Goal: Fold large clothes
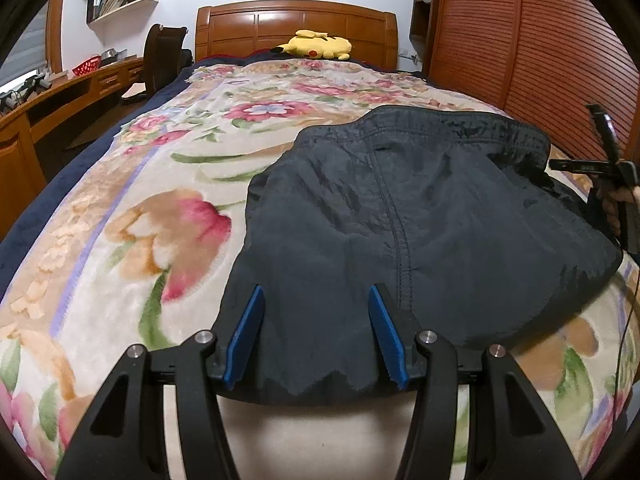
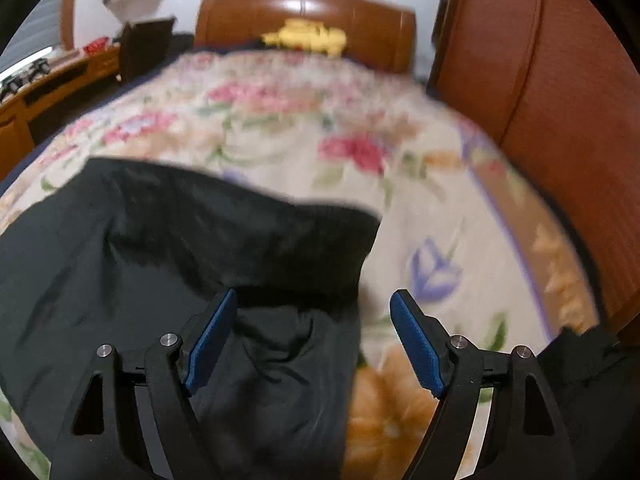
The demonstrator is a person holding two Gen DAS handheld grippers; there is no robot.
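Observation:
A dark grey pair of trousers (image 1: 400, 220) lies folded on the floral blanket (image 1: 160, 200), waistband toward the headboard. My left gripper (image 1: 316, 300) is open, its blue pads on either side of the near hem, over the cloth. My right gripper (image 2: 312, 304) is open above the garment's right edge (image 2: 200, 260); that view is blurred by motion. The right gripper also shows at the right edge of the left wrist view (image 1: 600, 160), beside the waistband.
A yellow plush toy (image 1: 316, 45) lies by the wooden headboard (image 1: 296, 24). A slatted wooden wardrobe (image 1: 520, 48) stands right of the bed. A desk (image 1: 60, 92) and chair (image 1: 160, 60) stand to the left.

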